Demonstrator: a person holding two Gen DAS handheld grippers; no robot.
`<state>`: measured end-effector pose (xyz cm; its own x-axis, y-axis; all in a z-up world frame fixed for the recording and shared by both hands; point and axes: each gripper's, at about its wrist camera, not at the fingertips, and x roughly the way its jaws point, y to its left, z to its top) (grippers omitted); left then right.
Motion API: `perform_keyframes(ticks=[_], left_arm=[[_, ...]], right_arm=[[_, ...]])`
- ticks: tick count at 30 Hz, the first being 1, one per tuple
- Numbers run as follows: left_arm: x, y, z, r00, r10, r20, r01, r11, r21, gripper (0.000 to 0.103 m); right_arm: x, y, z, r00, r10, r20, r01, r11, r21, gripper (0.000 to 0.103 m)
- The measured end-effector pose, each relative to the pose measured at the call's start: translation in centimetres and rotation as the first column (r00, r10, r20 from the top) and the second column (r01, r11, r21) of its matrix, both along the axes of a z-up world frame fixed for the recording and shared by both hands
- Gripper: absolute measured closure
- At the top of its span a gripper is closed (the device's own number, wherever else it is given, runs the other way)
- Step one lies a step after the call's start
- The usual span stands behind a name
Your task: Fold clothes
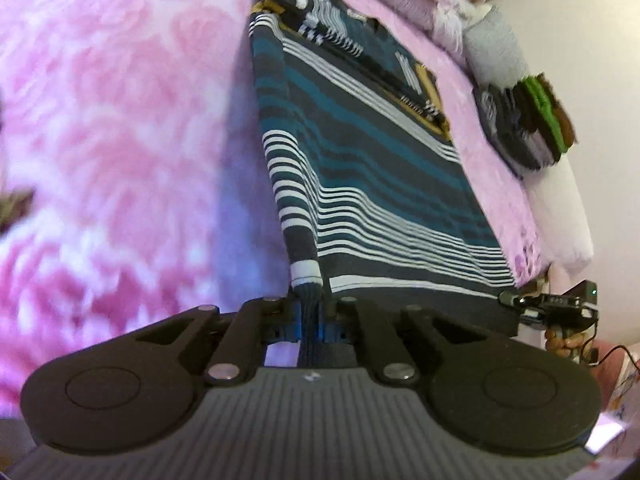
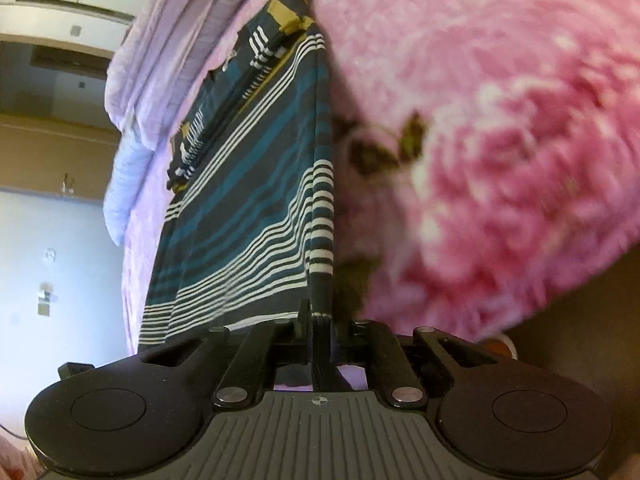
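I have both the left hand-held gripper [image 1: 310, 308] and the right hand-held gripper [image 2: 320, 322] pinched tight on the near hem corners of the striped shirt [image 1: 360, 168], which lies stretched along the pink bed [image 1: 120, 120]. Uneven pulling could slip a corner or skew the fold.

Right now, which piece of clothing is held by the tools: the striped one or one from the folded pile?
The striped garment: both tools, left and right, pinch its near edge. The folded pile lies untouched beside the wall.
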<state>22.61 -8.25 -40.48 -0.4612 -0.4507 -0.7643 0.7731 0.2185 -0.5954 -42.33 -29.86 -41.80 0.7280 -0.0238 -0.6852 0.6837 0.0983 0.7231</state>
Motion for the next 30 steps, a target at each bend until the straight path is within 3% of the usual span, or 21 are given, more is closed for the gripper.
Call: perform_keyframes(ticks=[4, 7, 10, 13, 17, 23, 26, 28, 30], left_arm=[[-0.4, 3.4, -0.1, 0.999, 0.034, -0.014, -0.032, 0.996, 0.086, 0.101], [-0.2, 5.4, 0.5, 0.992, 0.116, -0.04, -0.109, 0.985, 0.135, 0.101], [0.2, 5.0, 2.4, 0.986, 0.155, -0.065, -0.149, 0.985, 0.087, 0.102], [0.3, 2.8, 4.7, 0.99, 0.119, -0.07, -0.12, 0.993, -0.007, 0.102], [1.0, -1.5, 7.4, 0.989, 0.112, -0.1, -0.127, 0.979, -0.158, 0.102], [4.4, -11.8, 10.6, 0.992, 0.077, -0.103, -0.109, 0.929, -0.353, 0.102], [6.4, -18.2, 10.9, 0.98, 0.177, -0.096, -0.199, 0.92, -0.337, 0.101], [8.0, -23.1, 10.0, 0.96, 0.27, -0.076, -0.28, 0.92, -0.274, 0.101], [9.0, -26.9, 8.7, 0.938, 0.344, -0.039, -0.343, 0.906, -0.247, 0.097]], right_arm=[[-1.1, 3.2, 1.0, 1.0, -0.006, -0.005, 0.007, 0.996, 0.084, 0.1], [-1.5, 4.6, 1.8, 1.0, -0.02, -0.01, 0.021, 0.991, 0.134, 0.1], [-1.3, 4.2, 3.2, 0.998, -0.055, 0.024, 0.052, 0.989, 0.137, 0.1], [0.3, 2.7, 5.3, 0.998, -0.041, 0.046, 0.037, 0.996, 0.084, 0.1], [2.6, -0.3, 8.6, 0.996, -0.045, 0.081, 0.048, 0.998, -0.031, 0.1], [8.7, -8.0, 14.0, 0.988, -0.022, 0.153, 0.059, 0.968, -0.244, 0.1], [12.7, -13.4, 15.5, 0.987, -0.054, 0.151, 0.099, 0.947, -0.305, 0.1], [14.8, -17.7, 15.4, 0.978, -0.164, 0.13, 0.196, 0.936, -0.291, 0.099], [16.1, -21.5, 14.5, 0.961, -0.256, 0.106, 0.276, 0.922, -0.273, 0.085]])
